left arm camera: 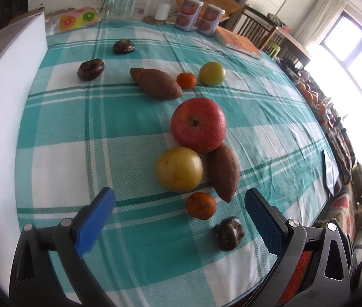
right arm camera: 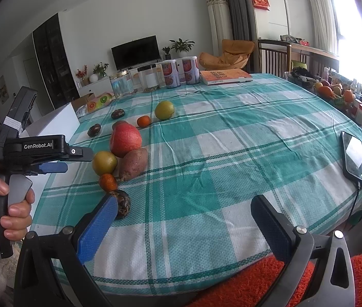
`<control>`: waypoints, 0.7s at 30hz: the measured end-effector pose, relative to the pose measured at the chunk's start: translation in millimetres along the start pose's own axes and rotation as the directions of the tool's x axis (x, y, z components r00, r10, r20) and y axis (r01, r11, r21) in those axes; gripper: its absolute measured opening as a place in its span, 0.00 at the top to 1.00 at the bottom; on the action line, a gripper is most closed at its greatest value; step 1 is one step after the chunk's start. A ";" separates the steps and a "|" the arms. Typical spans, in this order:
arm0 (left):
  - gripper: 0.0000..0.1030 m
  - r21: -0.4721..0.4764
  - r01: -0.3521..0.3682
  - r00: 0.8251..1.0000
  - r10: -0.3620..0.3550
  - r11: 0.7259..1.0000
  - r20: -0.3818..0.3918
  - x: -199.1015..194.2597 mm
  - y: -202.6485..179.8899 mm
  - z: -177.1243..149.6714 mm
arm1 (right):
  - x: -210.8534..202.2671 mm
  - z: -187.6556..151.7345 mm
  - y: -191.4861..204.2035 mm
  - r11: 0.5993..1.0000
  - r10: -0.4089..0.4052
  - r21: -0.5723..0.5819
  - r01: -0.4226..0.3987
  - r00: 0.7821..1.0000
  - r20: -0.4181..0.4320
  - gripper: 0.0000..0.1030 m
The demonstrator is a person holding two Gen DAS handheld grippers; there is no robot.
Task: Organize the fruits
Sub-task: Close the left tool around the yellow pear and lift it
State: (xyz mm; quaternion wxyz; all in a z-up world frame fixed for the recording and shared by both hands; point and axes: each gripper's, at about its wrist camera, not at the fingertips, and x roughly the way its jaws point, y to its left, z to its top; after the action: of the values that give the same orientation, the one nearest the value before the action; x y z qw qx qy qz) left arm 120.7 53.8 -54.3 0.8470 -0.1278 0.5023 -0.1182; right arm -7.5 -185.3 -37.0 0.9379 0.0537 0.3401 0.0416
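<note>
On the teal checked tablecloth [left arm camera: 135, 250] lie a red apple [left arm camera: 198, 124], a yellow pear [left arm camera: 179, 169], two sweet potatoes [left arm camera: 224, 172] [left arm camera: 155, 83], two tangerines [left arm camera: 201, 205] [left arm camera: 186, 80], a green-yellow fruit [left arm camera: 212, 73] and three dark chestnut-like fruits [left arm camera: 228, 233] [left arm camera: 90, 69] [left arm camera: 124, 46]. My left gripper [left arm camera: 179, 204] is open and empty, just short of the near tangerine. My right gripper [right arm camera: 184, 213] is open and empty over bare cloth, right of the near dark fruit [right arm camera: 122, 203]. The left gripper [right arm camera: 53, 167] also shows in the right wrist view.
A white box [left arm camera: 7, 97] stands along the left edge. Jars [left arm camera: 120, 2], two cans [left arm camera: 196, 15] and an orange book [left arm camera: 240, 41] line the far edge. A phone [right arm camera: 355, 158] on a cable lies at the right. A fruit basket [right arm camera: 332, 92] sits beyond.
</note>
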 end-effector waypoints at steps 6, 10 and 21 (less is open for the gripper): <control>0.01 -0.014 0.023 1.000 -0.023 1.000 -0.007 -2.0 8.1 4.1 | 0.5 0.1 -1.1 1.000 0.002 0.003 -0.002 1.000 -0.001 0.00; 0.02 -0.005 0.035 0.999 -0.035 0.999 -0.008 -3.0 8.8 5.7 | 0.5 -0.2 -1.2 1.000 0.001 0.002 -0.001 1.000 -0.001 0.00; 0.02 0.005 0.082 0.996 -0.082 0.997 -0.038 7.4 10.1 15.9 | 2.4 0.4 -1.0 1.000 0.004 0.007 -0.004 1.000 -0.006 0.00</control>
State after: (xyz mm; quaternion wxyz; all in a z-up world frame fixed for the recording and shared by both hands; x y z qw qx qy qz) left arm 138.9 62.4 -56.4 0.8323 -0.1433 0.5121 -0.1568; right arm -5.4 -186.1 -38.4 0.9367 0.0573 0.3428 0.0424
